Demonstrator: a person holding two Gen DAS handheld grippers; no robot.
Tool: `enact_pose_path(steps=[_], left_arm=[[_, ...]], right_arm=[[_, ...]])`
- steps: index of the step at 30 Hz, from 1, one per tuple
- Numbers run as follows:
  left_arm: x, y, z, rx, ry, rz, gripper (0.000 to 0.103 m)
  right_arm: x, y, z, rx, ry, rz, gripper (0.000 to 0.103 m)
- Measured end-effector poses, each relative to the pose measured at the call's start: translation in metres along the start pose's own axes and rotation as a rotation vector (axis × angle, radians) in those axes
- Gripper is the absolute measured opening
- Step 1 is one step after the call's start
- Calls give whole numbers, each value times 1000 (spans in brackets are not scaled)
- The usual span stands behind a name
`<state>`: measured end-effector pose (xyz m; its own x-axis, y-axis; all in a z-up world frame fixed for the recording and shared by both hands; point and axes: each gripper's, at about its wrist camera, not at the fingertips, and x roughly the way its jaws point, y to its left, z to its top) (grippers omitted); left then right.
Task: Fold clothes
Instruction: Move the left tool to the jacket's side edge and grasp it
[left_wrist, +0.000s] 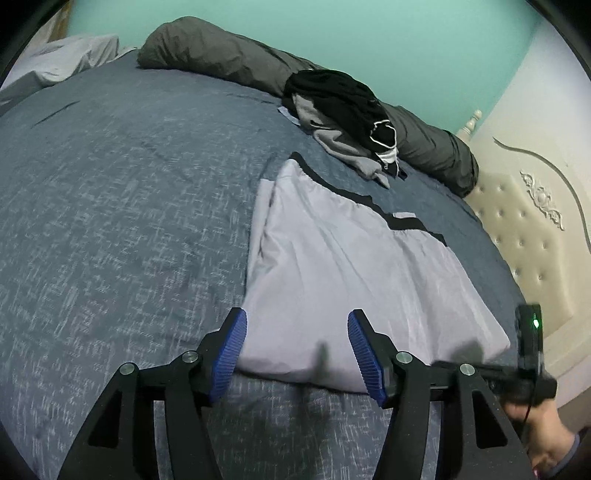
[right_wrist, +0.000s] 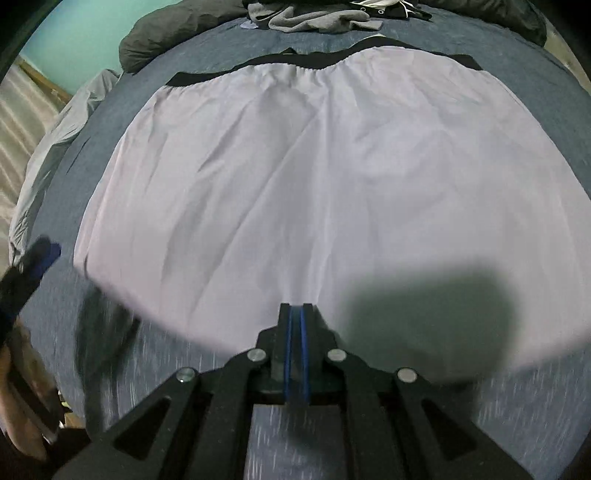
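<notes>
A pale lilac pair of shorts (left_wrist: 343, 269) with a black waistband (left_wrist: 332, 188) lies spread flat on the blue bedspread; it fills the right wrist view (right_wrist: 314, 177). My left gripper (left_wrist: 297, 332) is open and empty, its blue pads just above the garment's near hem at its left corner. My right gripper (right_wrist: 296, 310) is shut on the near hem of the shorts at the middle. The right gripper shows blurred at the far right of the left wrist view (left_wrist: 528, 354).
A heap of black and grey clothes (left_wrist: 343, 118) lies at the back of the bed against a long dark grey bolster (left_wrist: 229, 59). A cream tufted headboard (left_wrist: 532, 229) stands to the right. The blue bedspread (left_wrist: 122, 206) stretches left.
</notes>
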<state>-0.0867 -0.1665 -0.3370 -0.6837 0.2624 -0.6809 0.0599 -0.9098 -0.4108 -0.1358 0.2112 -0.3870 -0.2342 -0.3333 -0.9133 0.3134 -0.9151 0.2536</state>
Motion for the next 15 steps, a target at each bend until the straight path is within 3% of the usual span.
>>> enact_pose_path(steps=[7,15], left_arm=[[0,8,-12,-58,49,-30,70],[27,15,-27,-121,126,-54,72]], right_arm=[[-29,-3,-31,4,-16,43,4],[-74,-38,-33,53,-94,52,4]])
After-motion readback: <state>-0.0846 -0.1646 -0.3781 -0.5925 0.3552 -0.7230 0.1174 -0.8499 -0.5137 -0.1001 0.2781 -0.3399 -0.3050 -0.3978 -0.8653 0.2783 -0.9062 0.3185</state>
